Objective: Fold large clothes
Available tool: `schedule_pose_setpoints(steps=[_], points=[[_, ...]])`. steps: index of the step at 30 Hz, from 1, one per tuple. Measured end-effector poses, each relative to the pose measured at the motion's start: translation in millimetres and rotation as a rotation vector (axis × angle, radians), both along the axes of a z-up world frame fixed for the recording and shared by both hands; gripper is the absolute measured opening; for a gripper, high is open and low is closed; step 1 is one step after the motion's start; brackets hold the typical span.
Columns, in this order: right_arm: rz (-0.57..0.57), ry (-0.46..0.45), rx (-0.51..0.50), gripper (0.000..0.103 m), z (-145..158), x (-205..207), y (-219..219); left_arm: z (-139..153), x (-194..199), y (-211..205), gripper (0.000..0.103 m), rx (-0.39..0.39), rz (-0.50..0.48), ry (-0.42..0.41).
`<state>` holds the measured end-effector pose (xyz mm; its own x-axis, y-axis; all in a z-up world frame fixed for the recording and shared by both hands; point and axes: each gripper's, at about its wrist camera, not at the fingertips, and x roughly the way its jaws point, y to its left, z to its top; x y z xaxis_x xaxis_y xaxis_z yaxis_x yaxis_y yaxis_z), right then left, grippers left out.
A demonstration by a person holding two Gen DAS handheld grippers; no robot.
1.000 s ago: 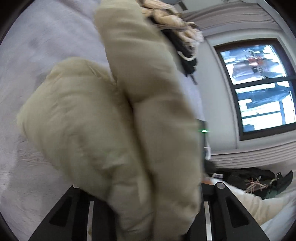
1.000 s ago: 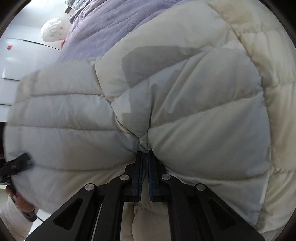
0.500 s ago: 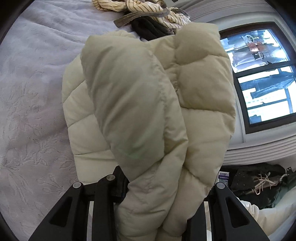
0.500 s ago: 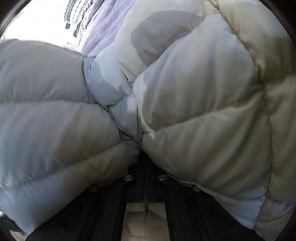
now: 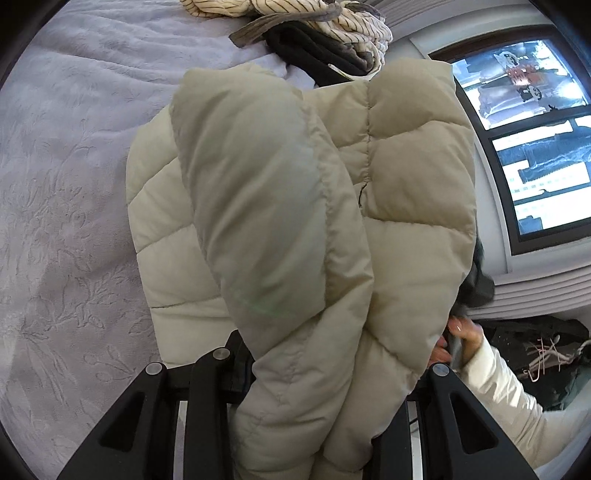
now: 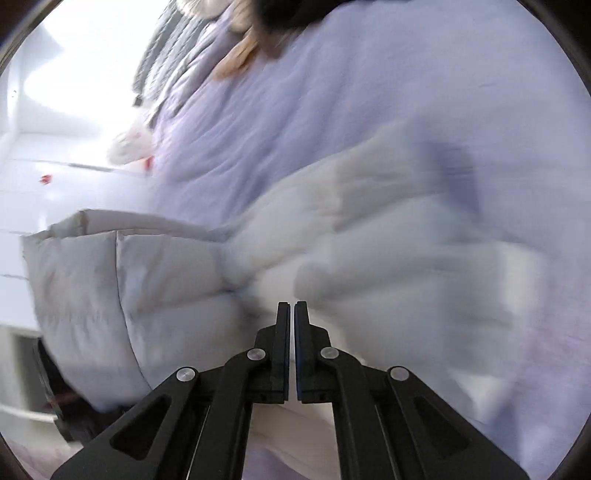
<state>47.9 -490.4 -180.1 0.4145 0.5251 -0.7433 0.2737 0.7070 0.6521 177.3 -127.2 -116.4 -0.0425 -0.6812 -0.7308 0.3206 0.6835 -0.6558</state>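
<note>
The left tool (image 5: 314,387) pinches a thick fold of the jacket (image 5: 295,221) and holds it over the bed (image 5: 74,184). The right tool (image 6: 290,306) is pressed together on nothing, with the jacket lying just ahead. To fold well, lay the raised half squarely over the flat half. More clothes (image 5: 314,29) are heaped by the window (image 5: 535,129).

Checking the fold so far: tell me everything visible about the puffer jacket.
The puffer jacket is beige, quilted in puffy stitched panels of smooth, matte fabric. It is bunched and doubled over on the lilac bedspread, one thick fold clamped in the left claw. The right claw is shut and empty, just short of it.
</note>
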Motion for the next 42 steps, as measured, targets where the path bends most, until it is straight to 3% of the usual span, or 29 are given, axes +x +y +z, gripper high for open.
schedule_pose_setpoints(steps=[3, 7, 15, 17, 18, 19, 22, 27, 34, 36, 37, 38, 39, 42], points=[[-0.045, 0.024, -0.037, 0.002, -1.1, -43.8, -37.4, -1.2, -0.9, 6.4, 0.034, 0.009, -0.007, 0.002], [-0.036, 0.045, 0.077, 0.003, -28.4, -69.2, -58.4, 4.9, 2.2, 0.0, 0.034, 0.049, -0.028, -0.004], [-0.012, 0.048, 0.215, 0.002, -97.4, -47.0, -28.1, 21.1, -4.5, -82.1, 0.034, 0.067, -0.183, -0.027], [-0.018, 0.043, 0.243, 0.002, -103.6, -44.2, -28.3, 15.4, -8.4, -102.9, 0.044, 0.052, -0.233, -0.017], [-0.018, 0.042, 0.254, 0.002, -106.2, -44.0, -29.6, 12.1, -10.3, -111.7, 0.06, 0.034, -0.253, -0.007], [-0.015, 0.041, 0.259, 0.002, -108.4, -44.3, -30.2, 8.3, -13.3, -123.8, 0.07, 0.014, -0.27, -0.005], [-0.012, 0.037, 0.278, 0.002, -114.1, -43.4, -30.8, 3.9, -18.6, -144.8, 0.083, -0.035, -0.31, -0.018], [-0.014, 0.036, 0.304, 0.002, -115.9, -50.9, -41.8, -5.6, -16.3, -161.4, 0.083, -0.072, -0.326, -0.008], [-0.114, 0.021, 0.221, 0.003, -82.8, -79.8, -90.7, -26.0, -24.2, -176.1, 0.083, 0.0, -0.364, -0.077], [-0.163, 0.019, 0.195, 0.013, -72.2, -88.3, -107.3, -27.6, -28.0, -181.3, 0.083, 0.021, -0.372, -0.097], [-0.19, 0.013, 0.183, 0.038, -65.2, -91.2, -115.3, -28.3, -29.5, -182.6, 0.083, 0.036, -0.379, -0.113], [-0.209, -0.001, 0.179, 0.072, -57.9, -94.0, -121.3, -28.9, -32.1, -184.7, 0.083, 0.053, -0.389, -0.131], [-0.216, -0.017, 0.18, 0.079, -51.6, -95.6, -124.4, -29.3, -34.6, -186.4, 0.083, 0.065, -0.396, -0.145], [-0.205, -0.046, 0.18, 0.08, -32.1, -95.7, -126.7, -32.8, -34.1, -190.8, 0.083, 0.085, -0.404, -0.151]])
